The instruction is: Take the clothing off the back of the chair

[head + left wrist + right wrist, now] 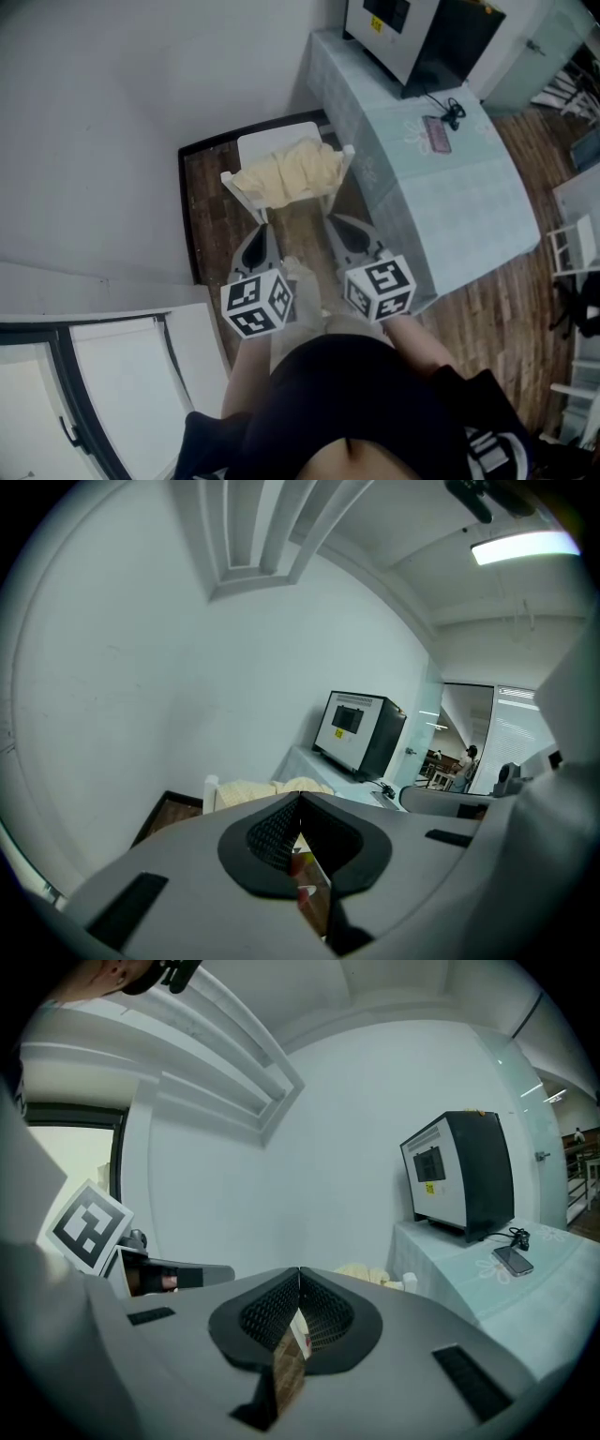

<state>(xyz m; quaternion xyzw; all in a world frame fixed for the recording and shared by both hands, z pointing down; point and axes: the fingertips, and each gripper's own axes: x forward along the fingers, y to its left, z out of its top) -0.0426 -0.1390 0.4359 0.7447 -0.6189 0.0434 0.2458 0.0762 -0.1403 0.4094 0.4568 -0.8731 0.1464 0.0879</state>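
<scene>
Held left gripper (264, 230) and right gripper (336, 221) just short of the chair (277, 141), jaws together, empty; saw yellow clothing (291, 173) draped over its back.

clothing (291, 173) on chair (272, 142) back | table (450, 220) right of chair | box (417, 33) far on table, phone (437, 134) nearer | left gripper (264, 232), right gripper (345, 230) side by side, near of chair
</scene>
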